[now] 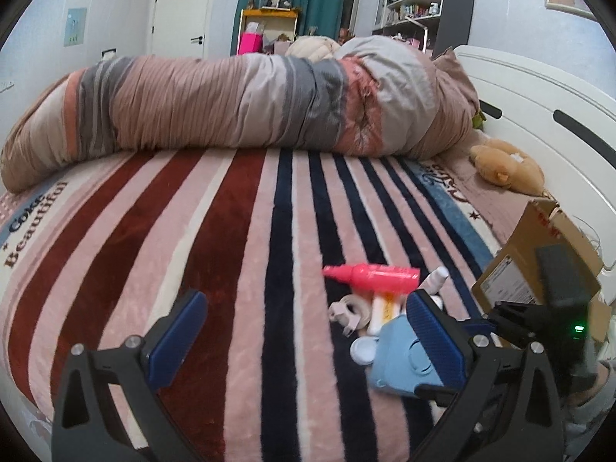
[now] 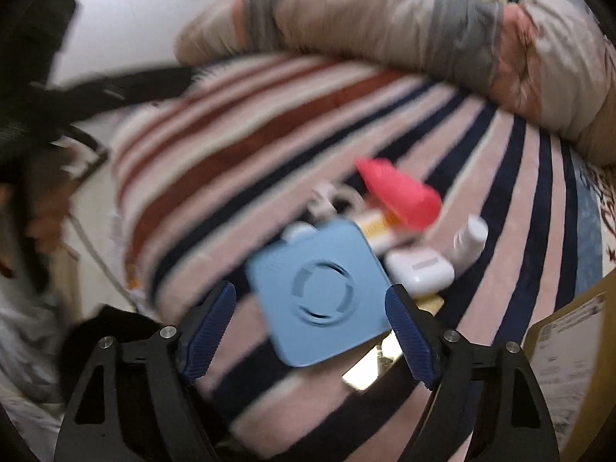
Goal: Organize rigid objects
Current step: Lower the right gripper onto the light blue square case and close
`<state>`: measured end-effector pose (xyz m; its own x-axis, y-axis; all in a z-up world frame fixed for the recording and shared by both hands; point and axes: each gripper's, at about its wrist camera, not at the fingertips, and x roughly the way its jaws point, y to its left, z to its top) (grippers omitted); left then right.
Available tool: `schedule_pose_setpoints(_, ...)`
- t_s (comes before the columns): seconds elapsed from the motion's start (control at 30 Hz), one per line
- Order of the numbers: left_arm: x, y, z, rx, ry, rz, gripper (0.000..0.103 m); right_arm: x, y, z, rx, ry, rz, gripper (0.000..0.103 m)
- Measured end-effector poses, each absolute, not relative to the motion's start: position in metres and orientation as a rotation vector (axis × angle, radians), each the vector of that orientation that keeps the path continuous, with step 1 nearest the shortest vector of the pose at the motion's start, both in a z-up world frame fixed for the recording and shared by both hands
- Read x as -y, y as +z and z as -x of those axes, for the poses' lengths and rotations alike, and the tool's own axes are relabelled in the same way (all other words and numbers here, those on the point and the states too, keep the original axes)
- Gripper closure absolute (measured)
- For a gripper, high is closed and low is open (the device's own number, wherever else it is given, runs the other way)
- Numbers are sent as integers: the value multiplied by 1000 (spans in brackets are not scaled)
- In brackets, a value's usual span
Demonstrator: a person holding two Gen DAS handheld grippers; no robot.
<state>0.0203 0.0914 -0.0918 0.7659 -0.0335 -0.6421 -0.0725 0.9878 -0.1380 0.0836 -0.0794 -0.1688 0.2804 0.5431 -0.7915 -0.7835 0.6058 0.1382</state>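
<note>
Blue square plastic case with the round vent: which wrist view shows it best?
Right wrist view. The blue square plastic case shows nearly its whole top face and round vent, lying ahead of the open right claw, though motion-blurred. In the left wrist view the case is sharper but partly hidden behind a finger of the open left claw.

Both wrist views look low across the bed, sharing the blue case [image 1: 400, 362] [image 2: 319, 292] (right view blurred, seemingly closer).
</note>
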Motion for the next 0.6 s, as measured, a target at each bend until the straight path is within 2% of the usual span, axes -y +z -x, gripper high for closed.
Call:
schedule_pose_setpoints(0.07, -94, -98, -21, -689, 46, 156, 1, 80, -182, -89, -942, 904, 298, 17)
schedule_pose_setpoints(0.17, -101, -105, -19, -674, 77, 179, 1, 80, -185, -87, -919, 928, 305, 11)
schedule_pose_setpoints(0.33, -107, -112, -19, -669, 30, 241, 0, 74, -184, -87, -870, 972, 390, 10)
schedule_pose_setpoints(0.47, -99, -115, -20, -683, -2, 150, 0, 60, -190, -96, -836, 973, 514, 9)
schedule_pose_setpoints(0.6, -90, -115, -18, -690, -11, 101, 0, 57, -195, -100, -841, 939, 516, 5)
